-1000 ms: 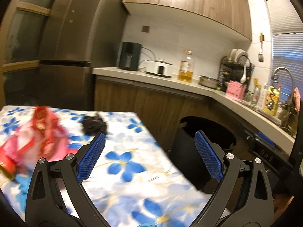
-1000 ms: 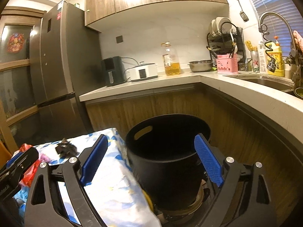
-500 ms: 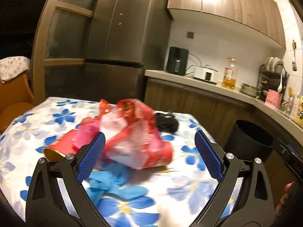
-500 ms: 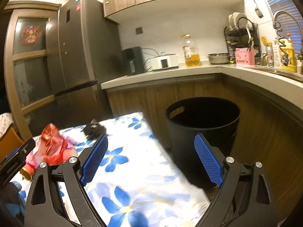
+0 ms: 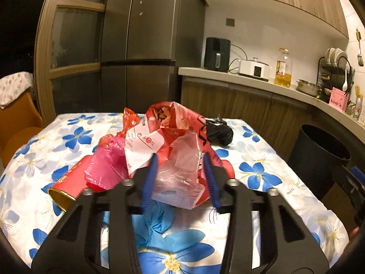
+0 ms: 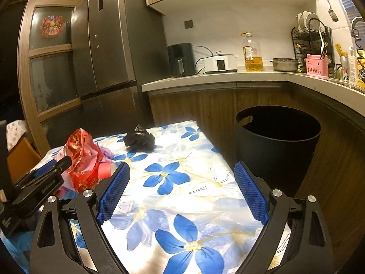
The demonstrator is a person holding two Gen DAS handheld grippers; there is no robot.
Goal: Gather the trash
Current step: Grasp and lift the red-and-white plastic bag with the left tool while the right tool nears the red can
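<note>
Left wrist view: left gripper (image 5: 180,178) clamped narrow on clear plastic wrapper (image 5: 180,171).
Right gripper (image 6: 181,196): wide, over floral surface (image 6: 182,182).

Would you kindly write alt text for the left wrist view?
The left gripper closes around a clear plastic bag in a pile of red and pink wrappers on a blue-flowered tablecloth. A black trash bin stands right of the table.

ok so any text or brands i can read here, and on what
"ne": end of a word, on the can on the counter
white label on the red bag: red print, too blurred
oil bottle label: too small
fridge stickers: too small
</note>
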